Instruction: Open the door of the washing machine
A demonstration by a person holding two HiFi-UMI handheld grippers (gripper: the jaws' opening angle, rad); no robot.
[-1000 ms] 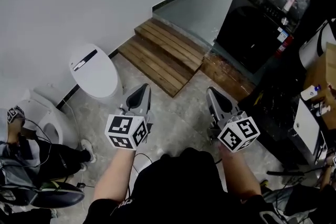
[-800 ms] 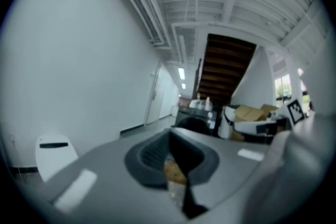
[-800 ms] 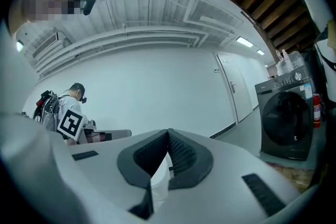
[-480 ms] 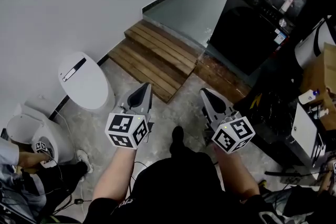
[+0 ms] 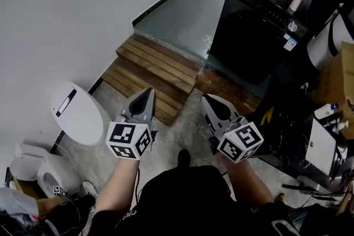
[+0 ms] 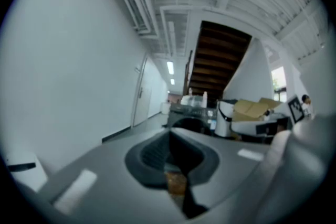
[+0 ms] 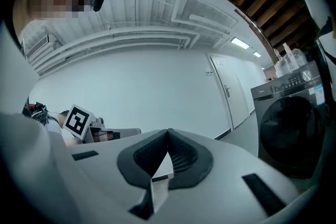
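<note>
The black front-loading washing machine [image 5: 249, 30] stands at the upper right of the head view, on the raised grey floor, with its round dark door [image 5: 239, 41] closed. It also shows small and far off in the left gripper view, washing machine [image 6: 190, 124], and large at the right edge of the right gripper view, washing machine [image 7: 291, 126]. My left gripper [image 5: 145, 94] and right gripper [image 5: 207, 101] are held side by side in front of my body, well short of the machine. Both are shut with nothing between the jaws.
A wooden pallet step [image 5: 149, 72] lies between me and the grey floor [image 5: 180, 16]. A white toilet lid [image 5: 77, 113] and a second toilet [image 5: 38, 174] stand at the left by the wall. Cardboard boxes [image 5: 338, 77] and dark clutter [image 5: 293, 113] crowd the right.
I have walked forward: the washing machine and pallet have come nearer and slid left. The toilets and the seated person have dropped toward the lower left. Both grippers stay shut.
</note>
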